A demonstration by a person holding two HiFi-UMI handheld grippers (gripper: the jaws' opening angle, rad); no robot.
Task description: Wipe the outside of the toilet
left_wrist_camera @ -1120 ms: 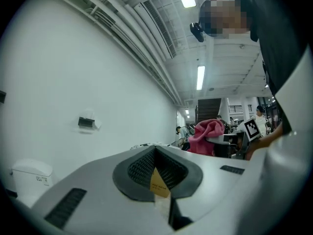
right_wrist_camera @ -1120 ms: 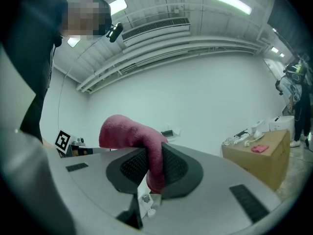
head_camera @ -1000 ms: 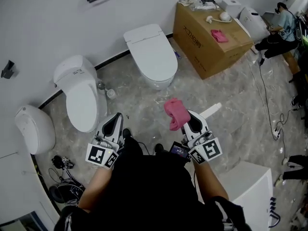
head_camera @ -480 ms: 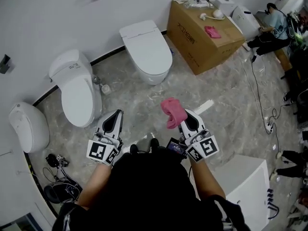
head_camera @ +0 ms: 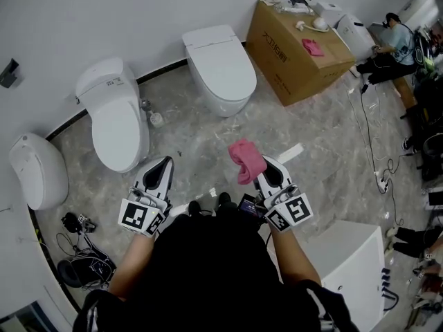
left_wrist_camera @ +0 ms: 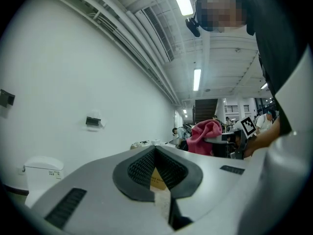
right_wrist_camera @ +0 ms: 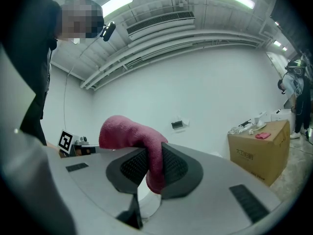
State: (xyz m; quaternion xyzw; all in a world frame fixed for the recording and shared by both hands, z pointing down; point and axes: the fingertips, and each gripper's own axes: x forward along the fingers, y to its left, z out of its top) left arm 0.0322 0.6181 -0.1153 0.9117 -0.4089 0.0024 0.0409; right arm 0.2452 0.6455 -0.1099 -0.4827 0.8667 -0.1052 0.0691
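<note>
Toilet point(head_camera: 220, 71) not yet reached, approach step: right gripper point(head_camera: 268, 170) clamped on pink cloth point(head_camera: 246, 159), left gripper point(head_camera: 163, 166) closed, empty. Next: bringing cloth onto outer shell.

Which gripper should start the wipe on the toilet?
Right, probably. The right gripper is shut on the pink cloth; the left gripper is shut with nothing between its jaws.
</note>
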